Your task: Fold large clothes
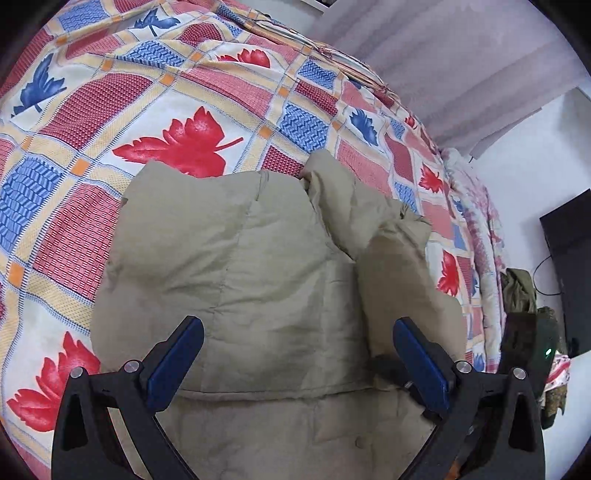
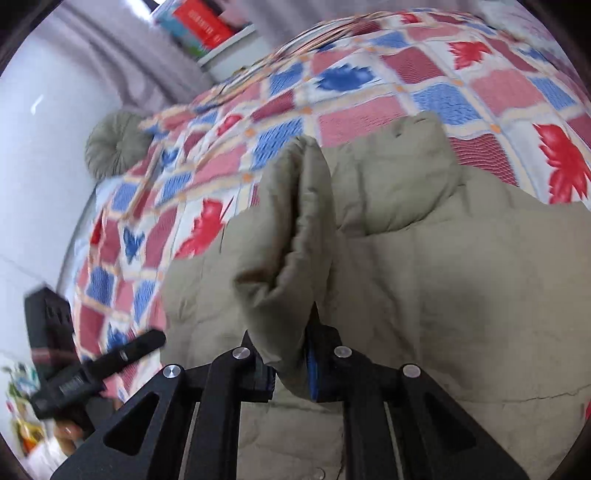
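Observation:
A large khaki padded jacket (image 1: 258,266) lies on a bed with a red, blue and cream leaf-pattern cover (image 1: 110,110). My left gripper (image 1: 297,354) hovers over the jacket's body, open and empty, its blue pads wide apart. One sleeve (image 1: 399,266) is lifted at the right of the left wrist view. My right gripper (image 2: 290,365) is shut on that sleeve (image 2: 291,236) and holds it raised above the jacket's body (image 2: 461,288). The sleeve fabric hides the right fingertips. The jacket's collar (image 2: 406,173) lies at the far side.
Grey curtains (image 1: 461,66) hang behind the bed. A dark screen (image 1: 569,266) and a pile of clothes (image 1: 524,295) stand to the right of the bed. A round grey cushion (image 2: 118,144) and a shelf of books (image 2: 207,29) show in the right wrist view.

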